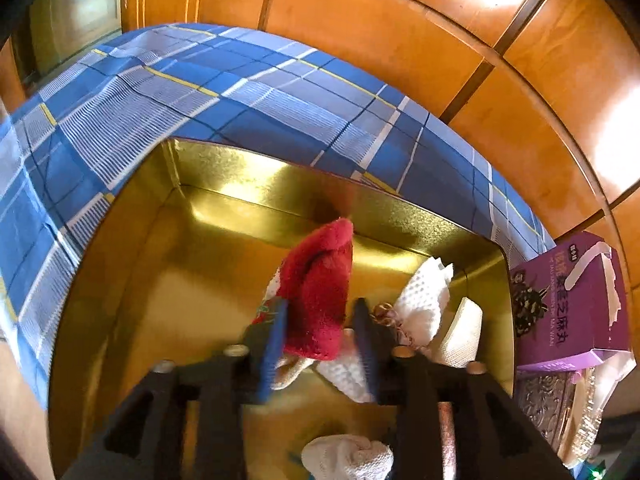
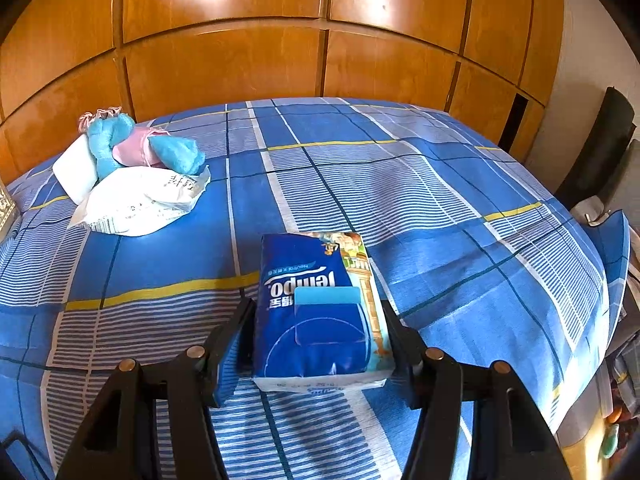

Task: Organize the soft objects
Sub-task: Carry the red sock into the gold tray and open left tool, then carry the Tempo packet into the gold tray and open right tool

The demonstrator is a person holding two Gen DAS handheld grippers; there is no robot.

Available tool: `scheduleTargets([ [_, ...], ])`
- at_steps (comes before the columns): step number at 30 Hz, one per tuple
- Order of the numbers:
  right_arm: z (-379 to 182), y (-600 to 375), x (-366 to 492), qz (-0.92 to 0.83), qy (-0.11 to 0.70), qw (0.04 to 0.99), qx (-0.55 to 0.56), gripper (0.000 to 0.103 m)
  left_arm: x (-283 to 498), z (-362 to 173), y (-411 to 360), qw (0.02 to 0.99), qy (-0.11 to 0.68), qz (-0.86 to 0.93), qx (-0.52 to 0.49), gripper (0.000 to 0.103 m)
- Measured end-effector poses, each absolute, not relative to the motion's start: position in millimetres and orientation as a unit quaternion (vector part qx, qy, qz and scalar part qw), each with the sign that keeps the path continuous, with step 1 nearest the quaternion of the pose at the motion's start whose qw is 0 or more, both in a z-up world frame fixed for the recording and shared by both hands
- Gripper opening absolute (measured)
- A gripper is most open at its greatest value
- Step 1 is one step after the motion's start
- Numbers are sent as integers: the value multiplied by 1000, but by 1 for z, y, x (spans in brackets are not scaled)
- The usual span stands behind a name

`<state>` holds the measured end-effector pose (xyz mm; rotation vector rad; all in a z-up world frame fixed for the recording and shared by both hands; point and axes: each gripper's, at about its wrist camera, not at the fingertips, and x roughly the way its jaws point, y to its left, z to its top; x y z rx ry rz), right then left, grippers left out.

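Red cloth point(image 1: 318, 292) base behind blurred fingers point(image 1: 276, 340)

Bright light glares off the glossy orange wooden wall panels point(image 1: 400, 32) and the shiny gold metal tin point(image 1: 224, 216). The left view is motion-blurred, smearing the fuzzy red cloth point(image 1: 318, 292). Both fisheye views bow at the edges, with dark corners; the blue plaid bedsheet point(image 2: 400, 184) looks sharp.

One gold tin point(image 1: 132, 264), one red cloth point(image 1: 318, 280), one purple box point(image 1: 568, 300), one tissue pack point(image 2: 320, 308), one blue plush point(image 2: 120, 144), one white bag point(image 2: 136, 204).
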<state>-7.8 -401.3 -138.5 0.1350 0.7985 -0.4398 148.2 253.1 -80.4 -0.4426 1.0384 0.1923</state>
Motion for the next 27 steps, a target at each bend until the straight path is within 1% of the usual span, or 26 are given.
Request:
scheduleTargets([
  [3, -138, -401, -7, -213, 386, 895, 64, 60, 135, -69, 252, 854, 473, 106, -189, 50],
  [9, -136, -404, -5, -214, 394, 890, 77, 60, 95, -53, 243, 878, 440, 137, -130, 52],
  [12, -132, -404, 1, -210, 412, 883, 82, 53, 73, -46, 233, 889, 425, 133, -106, 52],
  [14, -130, -403, 6, -210, 424, 877, 81, 53, 60, -44, 227, 894, 417, 134, -94, 55],
  [20, -122, -414, 23, -199, 458, 858, 122, 52, 31, -40, 213, 901, 404, 129, -88, 63],
  [22, -115, -415, 27, -192, 459, 856, 137, 52, 25, -38, 209, 904, 399, 129, -84, 68],
  [27, -82, -400, 40, -170, 436, 874, 134, 52, 12, -32, 203, 911, 385, 128, -70, 71],
])
